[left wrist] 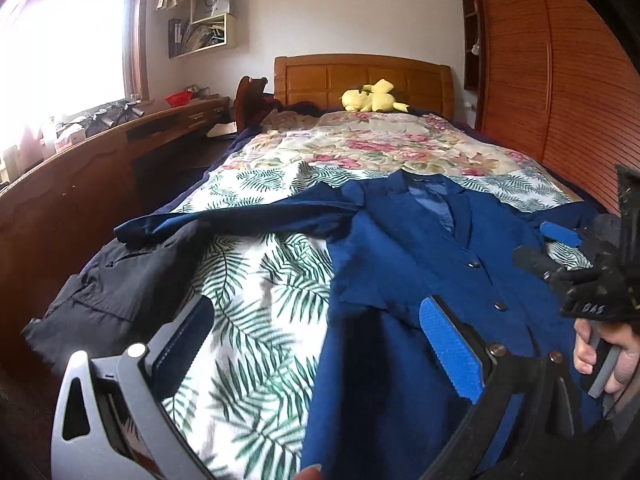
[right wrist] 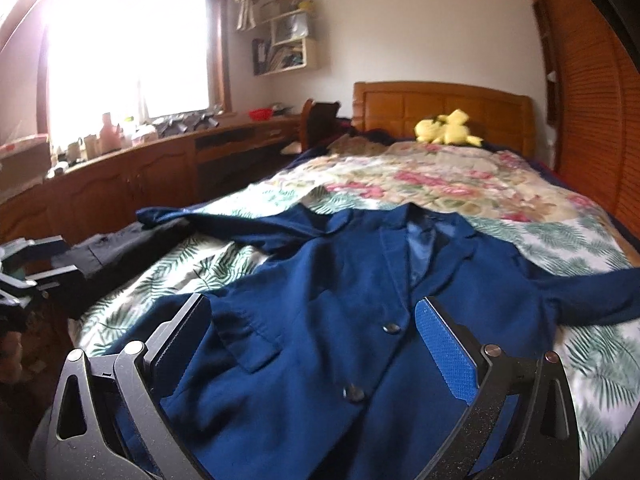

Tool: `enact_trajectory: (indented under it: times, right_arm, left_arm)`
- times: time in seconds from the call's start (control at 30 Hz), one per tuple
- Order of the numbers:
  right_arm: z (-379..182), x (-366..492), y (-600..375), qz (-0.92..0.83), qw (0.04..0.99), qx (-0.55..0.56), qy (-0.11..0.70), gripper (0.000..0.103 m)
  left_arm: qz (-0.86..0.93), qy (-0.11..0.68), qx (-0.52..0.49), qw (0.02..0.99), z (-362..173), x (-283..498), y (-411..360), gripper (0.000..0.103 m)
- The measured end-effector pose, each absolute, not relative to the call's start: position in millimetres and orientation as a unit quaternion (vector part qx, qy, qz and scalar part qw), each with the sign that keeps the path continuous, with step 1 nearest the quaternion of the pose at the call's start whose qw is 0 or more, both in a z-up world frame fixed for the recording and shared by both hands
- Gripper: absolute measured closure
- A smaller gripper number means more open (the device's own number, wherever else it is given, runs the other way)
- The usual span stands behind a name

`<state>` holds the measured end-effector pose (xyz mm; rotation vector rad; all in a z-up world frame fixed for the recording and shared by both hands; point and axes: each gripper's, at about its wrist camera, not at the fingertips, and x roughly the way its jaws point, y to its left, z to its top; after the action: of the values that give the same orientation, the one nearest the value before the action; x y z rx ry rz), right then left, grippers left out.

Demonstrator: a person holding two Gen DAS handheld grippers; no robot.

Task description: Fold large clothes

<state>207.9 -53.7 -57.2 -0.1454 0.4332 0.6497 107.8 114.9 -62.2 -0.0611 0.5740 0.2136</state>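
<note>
Covering bed: leaf-print sheet, blazer.

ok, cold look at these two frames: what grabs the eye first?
The blue blazer, spread front-up and buttoned on the leaf-print sheet, sleeves out to both sides. Both grippers hang open over its lower half: left gripper at its edge, right gripper over the buttons. Beyond, a yellow plush toy sits by the headboard, and dark clothes lie at the bed's left edge.

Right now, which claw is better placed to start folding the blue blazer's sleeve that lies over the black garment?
Left, probably. The left claw hangs open at the blazer edge on that sleeve's side. The right claw is open over the buttoned front, farther from it.
</note>
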Motion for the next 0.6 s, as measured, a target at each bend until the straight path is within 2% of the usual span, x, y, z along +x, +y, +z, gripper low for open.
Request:
enact_trajectory:
  times: [0.43,0.6]
  right_arm:
    - [-123.2,265.8,-43.8,0.314,0.904,-0.080,0.281,0.000]
    - [-125.0,266.4,-45.3,0.313,0.904,-0.081,0.280,0.000]
  left_arm:
    - [0.098,0.308,-0.075,0.943,-70.0,228.2,187.4,0.000]
    - [0.114,0.319,-0.113,0.934,-76.3,278.8,230.0,0.006]
